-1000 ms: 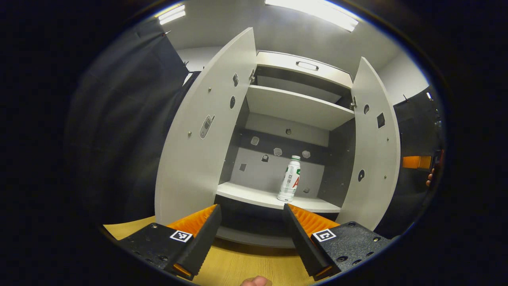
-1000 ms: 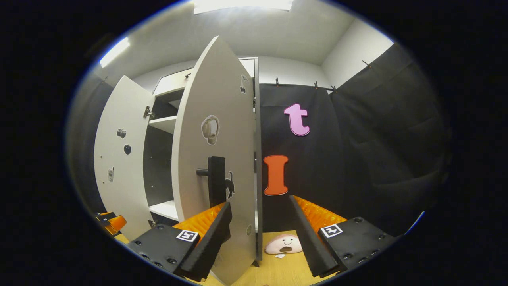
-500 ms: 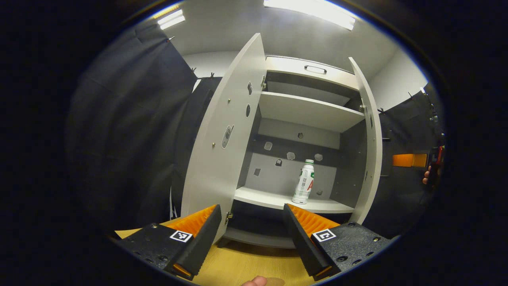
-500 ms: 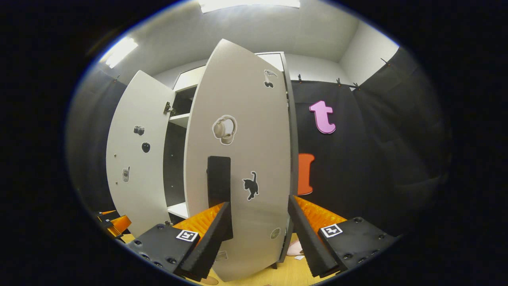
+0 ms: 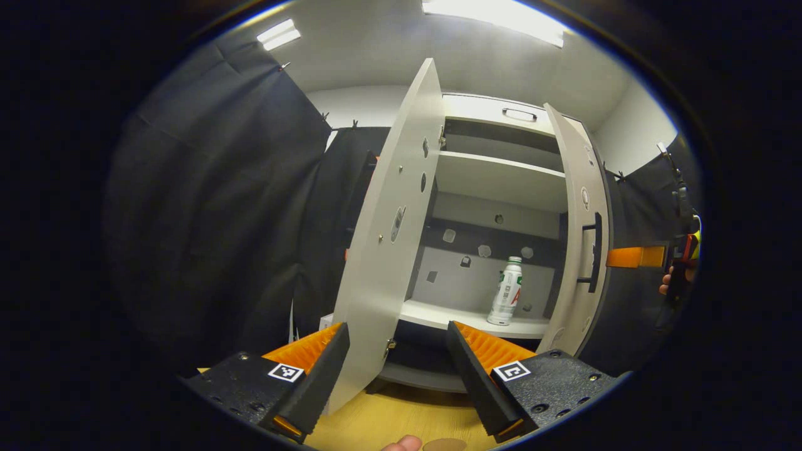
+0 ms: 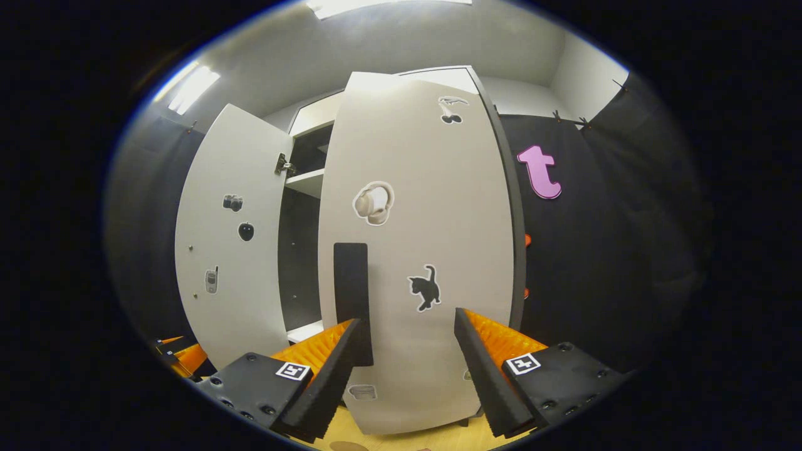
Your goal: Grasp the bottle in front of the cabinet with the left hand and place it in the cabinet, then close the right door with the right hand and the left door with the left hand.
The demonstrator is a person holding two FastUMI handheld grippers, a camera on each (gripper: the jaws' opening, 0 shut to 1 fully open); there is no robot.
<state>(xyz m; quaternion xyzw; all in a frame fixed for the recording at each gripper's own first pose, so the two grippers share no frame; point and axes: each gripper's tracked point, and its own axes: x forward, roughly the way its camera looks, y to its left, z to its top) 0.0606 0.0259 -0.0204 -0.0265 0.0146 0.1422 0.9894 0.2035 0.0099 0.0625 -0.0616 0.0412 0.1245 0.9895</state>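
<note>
The bottle, white ribbed plastic, stands upright on the cabinet lower shelf, so placing looks done. The right door, a flat matte panel with a black bar handle, is partly swung in; the left door stands open. Both the left gripper and right gripper are spread, holding nothing.

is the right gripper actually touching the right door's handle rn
Cannot tell. In the right gripper view the right gripper is open, and one of its fingers overlaps the bottom of the black handle on the right door, with no plain contact or gap.
</note>
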